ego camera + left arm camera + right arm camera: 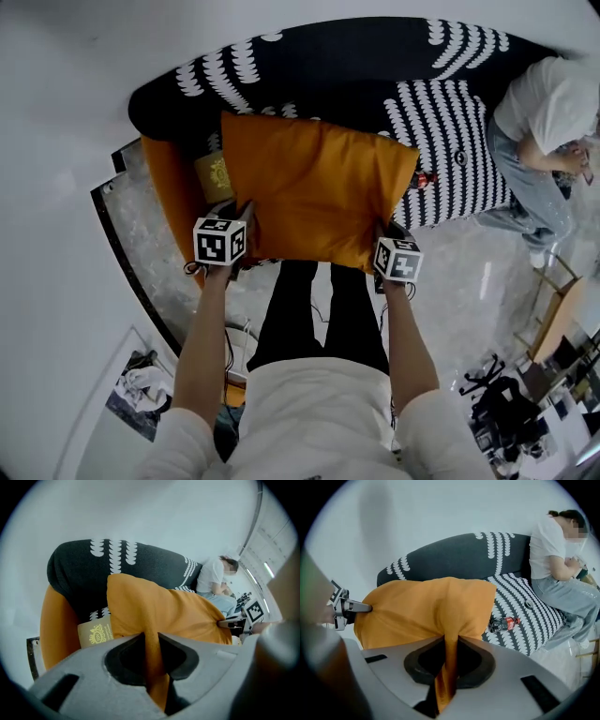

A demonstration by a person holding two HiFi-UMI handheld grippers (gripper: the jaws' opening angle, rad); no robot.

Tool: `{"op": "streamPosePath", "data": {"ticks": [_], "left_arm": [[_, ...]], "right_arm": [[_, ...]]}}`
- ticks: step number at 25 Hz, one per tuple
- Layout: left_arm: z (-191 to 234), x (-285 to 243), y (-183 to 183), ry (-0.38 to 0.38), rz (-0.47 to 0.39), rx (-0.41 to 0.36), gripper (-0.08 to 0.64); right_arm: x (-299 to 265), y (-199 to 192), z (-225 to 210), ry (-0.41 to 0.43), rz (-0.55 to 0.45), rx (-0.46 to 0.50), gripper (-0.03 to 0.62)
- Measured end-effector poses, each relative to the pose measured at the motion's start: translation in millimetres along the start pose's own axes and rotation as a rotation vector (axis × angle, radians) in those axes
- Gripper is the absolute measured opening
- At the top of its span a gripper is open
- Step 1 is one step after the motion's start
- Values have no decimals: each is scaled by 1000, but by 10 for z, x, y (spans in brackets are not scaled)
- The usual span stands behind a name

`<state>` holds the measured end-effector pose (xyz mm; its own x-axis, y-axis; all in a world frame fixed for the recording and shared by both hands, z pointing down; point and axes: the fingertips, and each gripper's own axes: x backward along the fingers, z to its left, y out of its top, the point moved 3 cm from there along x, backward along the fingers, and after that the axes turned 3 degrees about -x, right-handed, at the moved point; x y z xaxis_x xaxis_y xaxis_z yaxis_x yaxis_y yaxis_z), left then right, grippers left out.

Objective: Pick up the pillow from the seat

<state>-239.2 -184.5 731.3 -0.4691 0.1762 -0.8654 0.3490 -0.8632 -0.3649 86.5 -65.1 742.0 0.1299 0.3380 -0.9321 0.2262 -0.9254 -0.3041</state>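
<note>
An orange pillow (314,187) hangs in front of a black sofa (375,66) with white patterns. My left gripper (244,212) is shut on the pillow's near left edge. In the left gripper view a fold of orange fabric (151,663) is pinched between the jaws of the left gripper (151,641). My right gripper (386,232) is shut on the near right corner, and in the right gripper view the right gripper (451,644) clamps a strip of the pillow (426,609). The pillow stretches flat between the two grippers.
An orange sofa arm (173,192) and a beige box with a gold crest (214,175) lie left of the pillow. A cola bottle (504,623) lies on the patterned seat. A person (544,122) sits at the sofa's right end. A wooden chair (553,309) stands on the floor at the right.
</note>
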Motion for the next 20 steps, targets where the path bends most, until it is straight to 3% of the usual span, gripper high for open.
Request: {"op": "streamPosePath", "data": {"ticks": [7, 12, 20], "left_arm": [[-102, 537, 26, 5, -69, 41, 72], [-165, 911, 162, 5, -162, 56, 72], [-261, 1514, 266, 23, -283, 42, 72]], "right_arm": [[496, 201, 184, -4, -59, 52, 44], [811, 477, 302, -6, -143, 98, 44], [1341, 674, 549, -2, -263, 139, 44]]}}
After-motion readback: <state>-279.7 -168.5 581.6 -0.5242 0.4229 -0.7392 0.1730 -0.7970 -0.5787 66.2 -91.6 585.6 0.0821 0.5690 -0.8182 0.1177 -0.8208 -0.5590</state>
